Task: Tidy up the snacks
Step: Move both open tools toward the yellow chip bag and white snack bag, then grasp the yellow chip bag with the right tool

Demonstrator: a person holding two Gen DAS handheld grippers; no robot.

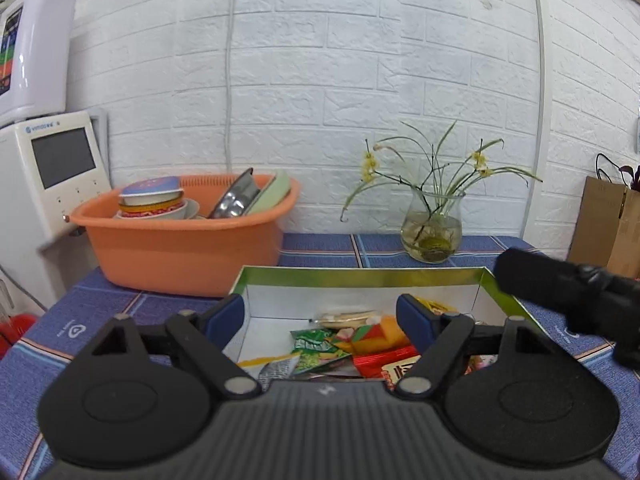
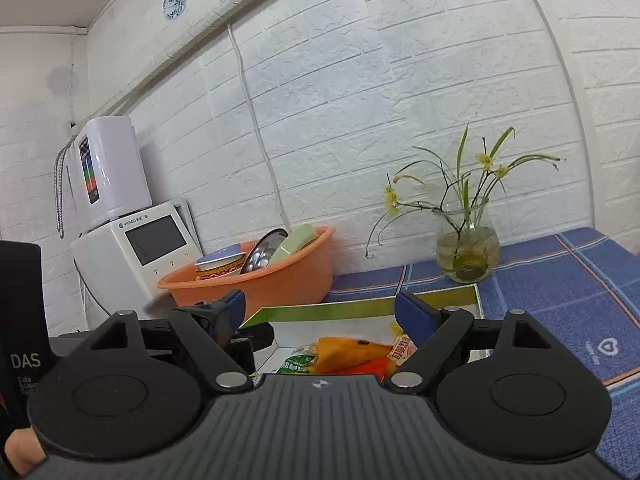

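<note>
Table (image 1: 120,312): carried an orange basin (image 1: 184,256) at its back-left edge, a glass vase (image 1: 432,232) at the back.
Box (image 1: 360,276): sat mid-table, holding the snack packets (image 1: 320,350).
Packets: looked light, crinkly and slippery; best pinched by a sealed edge.
Left tool (image 1: 320,320), right tool (image 2: 318,316): both spread, empty, over the box.

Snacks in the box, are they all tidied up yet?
Mostly, it seems. Colourful snack packets already lie in the open white cardboard box. The left gripper and right gripper are open and empty. No loose snacks show on the blue checked tablecloth; anything left is out of view.
</note>
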